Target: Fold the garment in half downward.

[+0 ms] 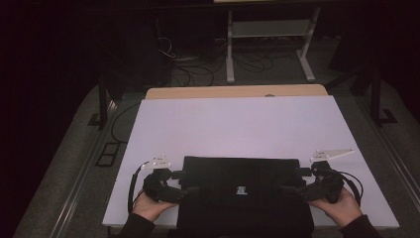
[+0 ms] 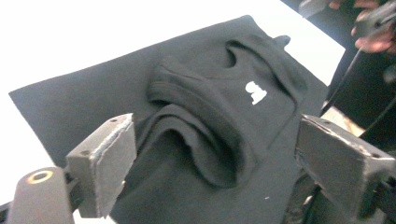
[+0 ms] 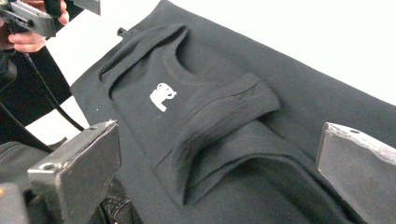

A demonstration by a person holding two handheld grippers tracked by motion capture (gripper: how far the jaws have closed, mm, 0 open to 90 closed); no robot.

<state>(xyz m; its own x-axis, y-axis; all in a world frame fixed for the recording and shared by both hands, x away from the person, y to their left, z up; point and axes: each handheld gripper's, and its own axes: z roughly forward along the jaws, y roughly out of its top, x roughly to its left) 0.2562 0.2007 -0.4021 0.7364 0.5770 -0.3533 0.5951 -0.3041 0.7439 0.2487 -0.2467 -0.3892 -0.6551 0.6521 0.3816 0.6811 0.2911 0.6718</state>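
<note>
Nearest us, a folded black garment (image 1: 242, 198) lies flat at the near edge of the white table (image 1: 237, 124), a small white logo (image 1: 241, 190) at its middle. Its folded layers bulge up in loose ridges in both gripper views. Our left gripper (image 1: 181, 191) sits at the garment's left side and our right gripper (image 1: 292, 190) at its right side, each held in a hand. Both have their jaws spread wide over the cloth, pads off it, gripping nothing. We see no containers on the table.
</note>
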